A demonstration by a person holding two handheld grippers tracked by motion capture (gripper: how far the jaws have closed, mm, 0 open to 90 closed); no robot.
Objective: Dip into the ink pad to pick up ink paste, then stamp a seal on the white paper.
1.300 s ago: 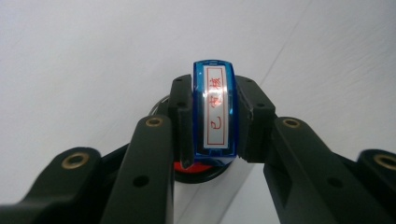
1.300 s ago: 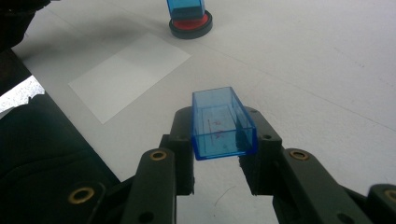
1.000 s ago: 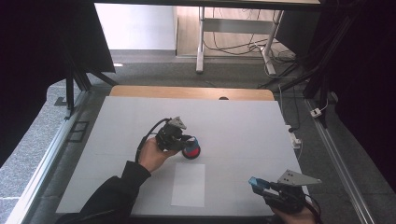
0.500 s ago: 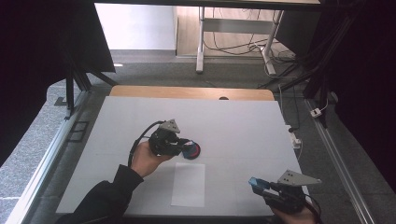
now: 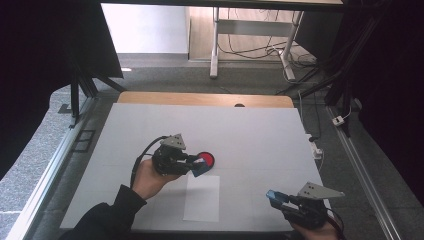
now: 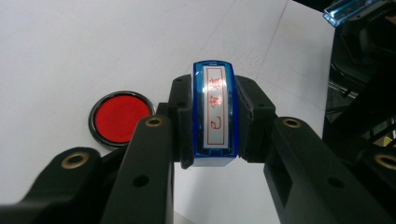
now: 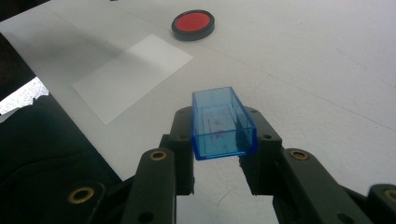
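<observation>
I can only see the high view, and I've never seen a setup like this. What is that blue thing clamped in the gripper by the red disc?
Observer: The left gripper is shut on a blue stamp; its label carries red characters inside a red border.
Operator: And the red disc?
Observer: It's a round red ink pad in a dark rim, lying open on the table beside the stamp.
Operator: What about the other blue bit, bottom right?
Observer: The right gripper is shut on a clear blue cap, hollow, its open side facing up.
</observation>
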